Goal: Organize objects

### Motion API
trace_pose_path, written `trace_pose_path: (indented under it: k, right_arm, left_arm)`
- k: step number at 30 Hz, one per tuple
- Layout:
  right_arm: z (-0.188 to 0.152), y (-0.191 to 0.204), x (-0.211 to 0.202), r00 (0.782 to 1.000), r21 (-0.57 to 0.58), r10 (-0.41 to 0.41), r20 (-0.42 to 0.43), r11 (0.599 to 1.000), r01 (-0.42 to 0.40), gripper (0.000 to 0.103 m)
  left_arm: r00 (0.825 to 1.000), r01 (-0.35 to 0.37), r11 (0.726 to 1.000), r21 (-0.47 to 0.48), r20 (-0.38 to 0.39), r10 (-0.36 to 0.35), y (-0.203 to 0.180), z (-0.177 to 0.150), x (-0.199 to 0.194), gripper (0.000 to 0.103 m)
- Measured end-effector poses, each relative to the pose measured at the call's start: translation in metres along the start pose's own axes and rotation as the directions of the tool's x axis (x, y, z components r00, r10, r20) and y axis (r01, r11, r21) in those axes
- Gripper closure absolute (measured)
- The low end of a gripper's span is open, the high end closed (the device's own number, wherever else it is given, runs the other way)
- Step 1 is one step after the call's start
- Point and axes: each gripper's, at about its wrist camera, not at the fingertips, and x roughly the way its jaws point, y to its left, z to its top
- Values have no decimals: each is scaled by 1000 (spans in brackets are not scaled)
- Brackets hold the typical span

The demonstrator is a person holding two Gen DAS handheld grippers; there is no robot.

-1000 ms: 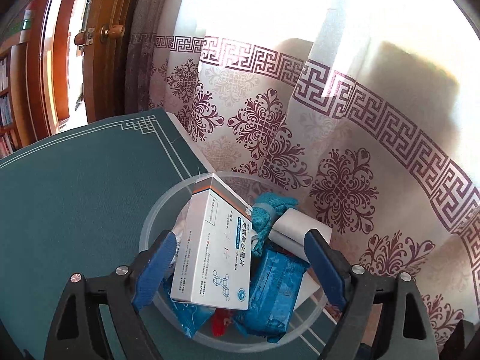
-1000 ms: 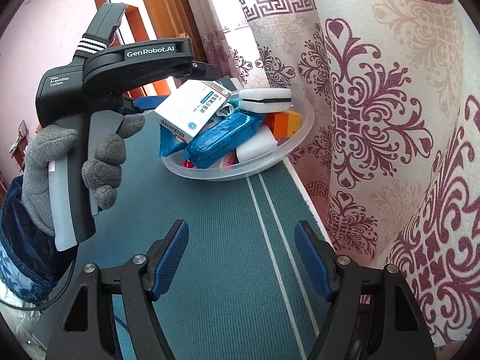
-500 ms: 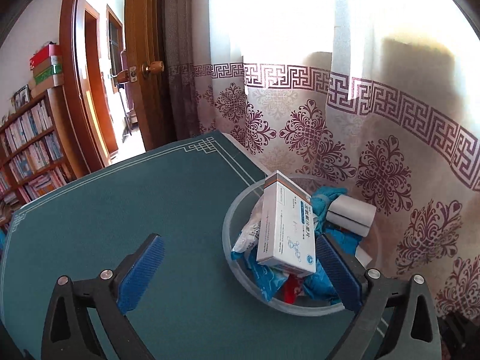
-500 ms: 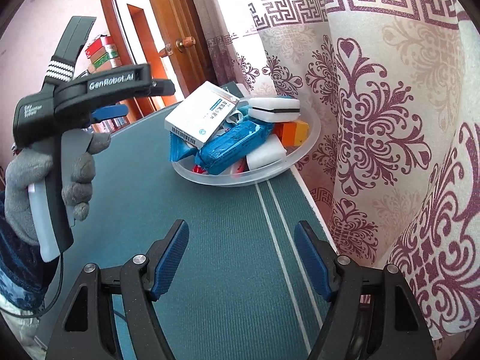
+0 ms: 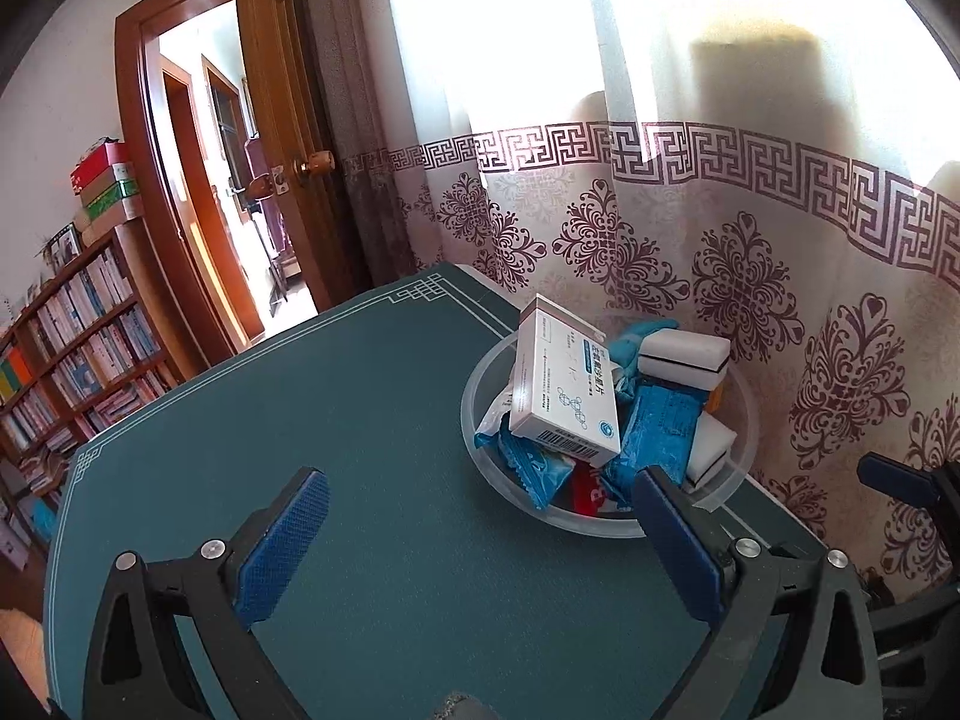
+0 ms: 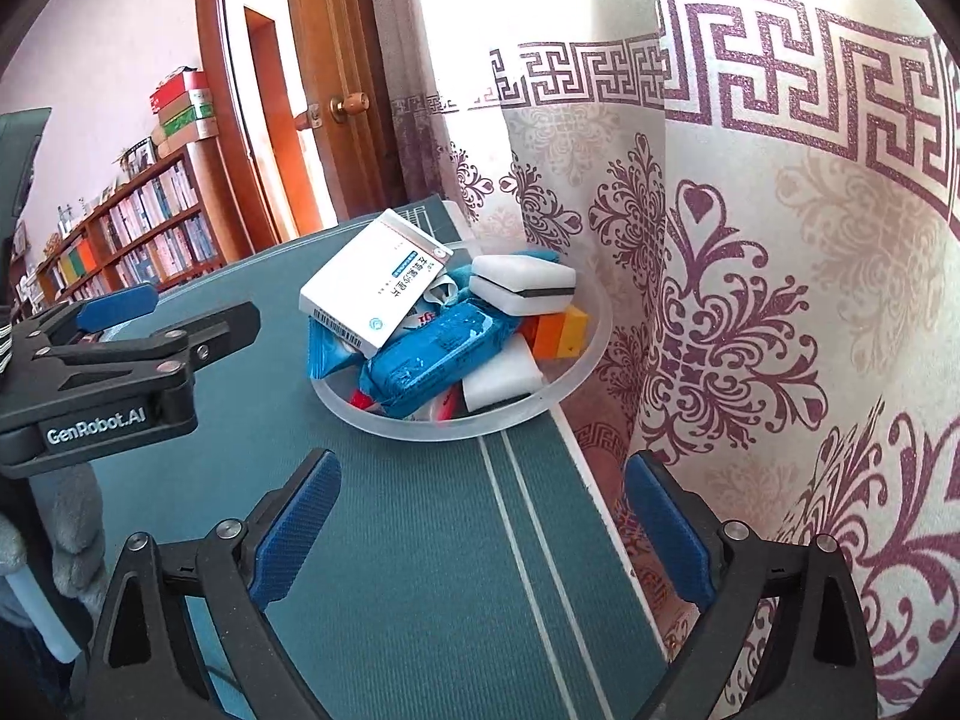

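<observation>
Patterned curtain (image 6: 750, 312) is being pressed against the right edge of the green tabletop (image 5: 336, 420), where a clear bowl (image 6: 576, 378) is being kept. Its lower contents are being hidden under a white medicine box (image 6: 375, 282), blue packets (image 6: 438, 354) and a white sponge (image 6: 522, 288). Both the left gripper (image 5: 480, 540) and right gripper (image 6: 483, 534) are being held wide, nothing between them, the right one's jaws having just been opening.

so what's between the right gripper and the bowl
Only bare green table mat lies between the open right gripper and the bowl, as the right wrist view shows.
</observation>
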Motion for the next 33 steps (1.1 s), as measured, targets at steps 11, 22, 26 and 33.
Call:
trace_pose_path:
  k: [11,22,26,33]
  right_arm:
    - [9,9,6,1000,-49,-24,20,998,25,6]
    - [12,12,15,999,-67,-42,20,997,43,6]
    - [10,11,17,999,-61,-43,12,997,44,6]
    - [7,12,19,999,-62,-43,4,997,43,6]
  left_arm:
    - [1000,-3,1000,-15,-14,3,1,-7,-4,0]
    - [999,13,1000,-14,-31,-13,-1,-10,-1,0]
    - [1000,11,1000,-5,-16,-11,-3,-11,-2,0]
    - [1000,8,1000,-12,-30,-8,0,-12,1,0]
